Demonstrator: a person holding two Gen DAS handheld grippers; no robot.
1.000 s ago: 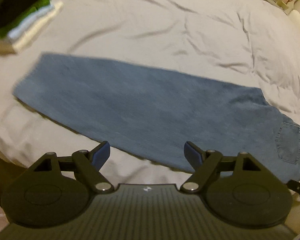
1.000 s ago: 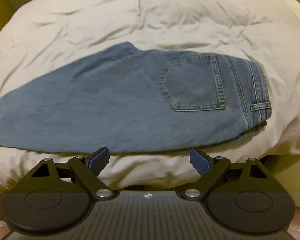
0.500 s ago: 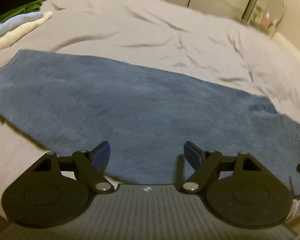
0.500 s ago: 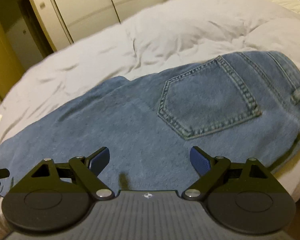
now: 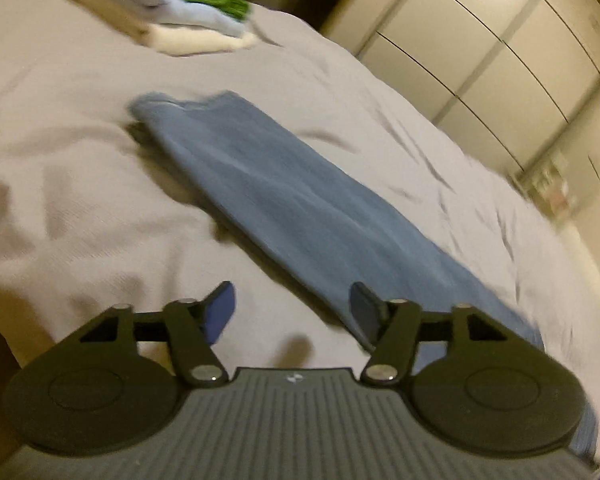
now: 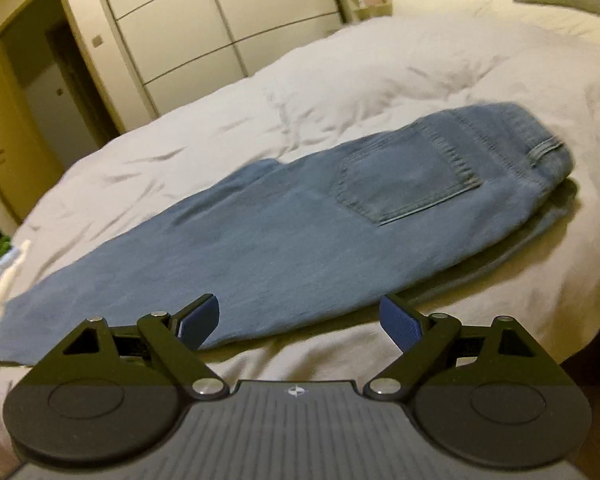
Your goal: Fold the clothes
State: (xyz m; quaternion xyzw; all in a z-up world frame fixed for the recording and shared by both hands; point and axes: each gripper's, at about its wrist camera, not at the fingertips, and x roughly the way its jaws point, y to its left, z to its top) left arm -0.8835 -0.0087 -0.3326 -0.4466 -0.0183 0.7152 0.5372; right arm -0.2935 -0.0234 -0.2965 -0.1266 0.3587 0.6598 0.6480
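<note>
Your jeans (image 6: 300,240) lie flat across the white duvet (image 5: 60,160), already halved lengthwise. Your left gripper (image 5: 292,312) has just been narrowing with nothing between its pads, hovering near the leg's edge; your right gripper (image 6: 300,316) stands wide and empty near the seat. The left view is blurred, so the hem looks slightly uneven. Pinch only one layer and the fold may skew, or you catch duvet.

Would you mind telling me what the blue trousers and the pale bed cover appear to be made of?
The trousers look like faded blue denim: matte weave, a stitched back pocket and a belt loop. The bed cover seems a soft matte cotton-like fabric, creased and puffy; its exact fibre is unclear.
</note>
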